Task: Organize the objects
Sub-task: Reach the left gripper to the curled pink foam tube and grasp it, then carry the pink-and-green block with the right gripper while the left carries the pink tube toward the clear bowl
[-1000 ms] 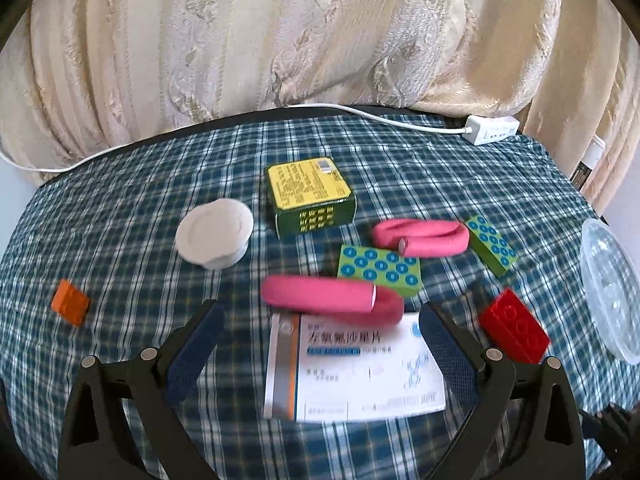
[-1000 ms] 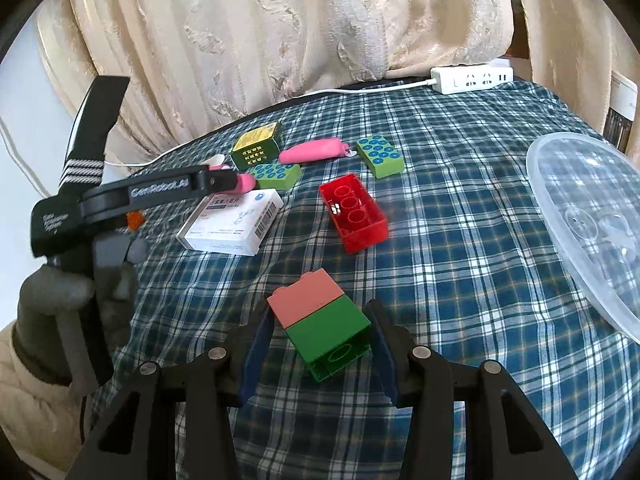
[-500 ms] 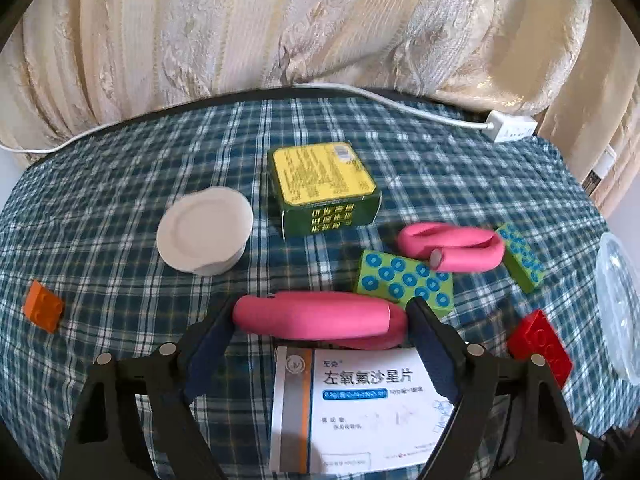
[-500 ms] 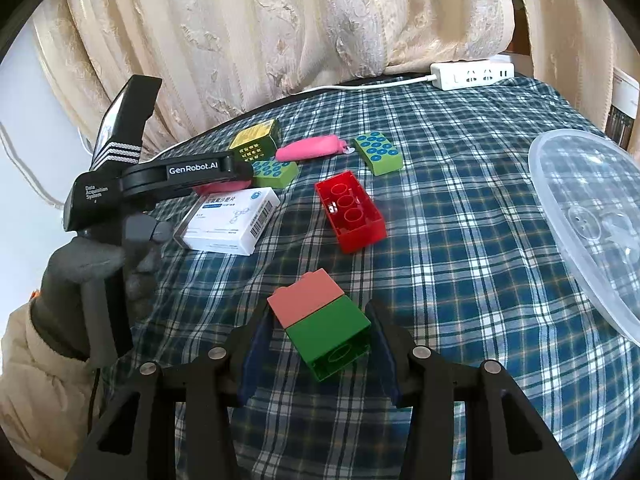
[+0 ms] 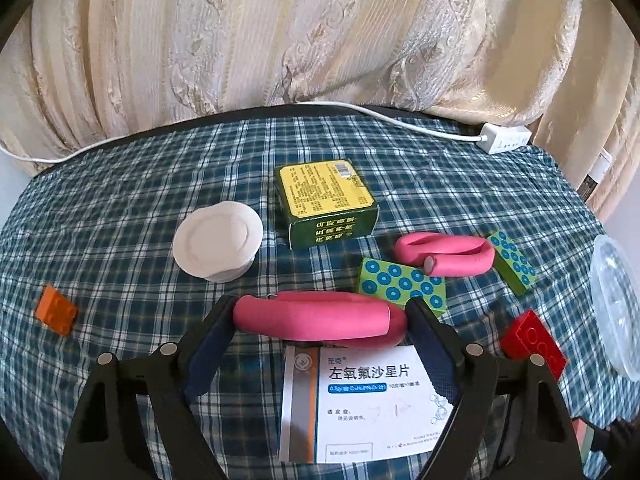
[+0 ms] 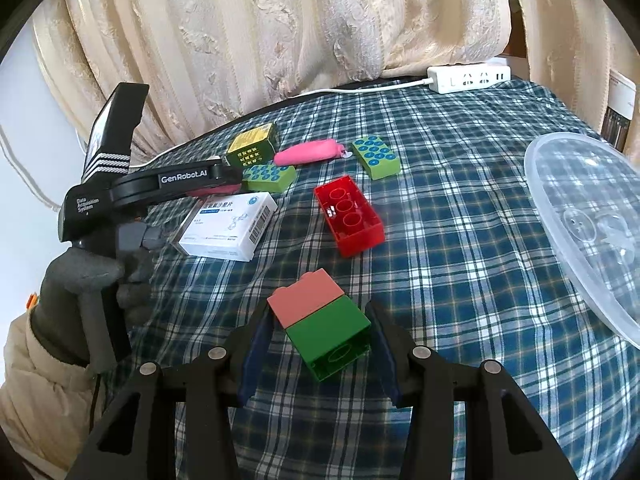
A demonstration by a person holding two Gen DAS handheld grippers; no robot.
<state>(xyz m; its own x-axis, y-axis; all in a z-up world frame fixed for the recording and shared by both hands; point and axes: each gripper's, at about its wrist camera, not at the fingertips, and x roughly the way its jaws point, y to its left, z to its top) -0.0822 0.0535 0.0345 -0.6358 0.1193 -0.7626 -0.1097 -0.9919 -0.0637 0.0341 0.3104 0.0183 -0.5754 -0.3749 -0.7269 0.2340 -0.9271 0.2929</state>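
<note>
A pink foam roller [image 5: 316, 318] lies crosswise on the plaid cloth just beyond a white medicine box [image 5: 368, 396]. My left gripper [image 5: 320, 322] is shut on the roller, one blue pad against each end. In the right wrist view the left gripper [image 6: 230, 180] reaches over the white box [image 6: 228, 228], held by a gloved hand [image 6: 80, 280]. My right gripper [image 6: 318, 332] is shut on a stacked brick [image 6: 320, 320], pink on top and green below, held just above the cloth.
Behind the roller stand a green-and-yellow box [image 5: 326, 202], a white round lid [image 5: 218, 246], a second pink roller [image 5: 444, 254] and two green dotted blocks [image 5: 400, 286]. An orange brick [image 5: 56, 310] lies left, a red brick [image 6: 348, 216] centre, a clear plastic tub [image 6: 588, 216] right.
My left gripper moved forward over the pink roller and its jaws narrowed onto the roller's two ends. The right gripper and its brick stack stayed still.
</note>
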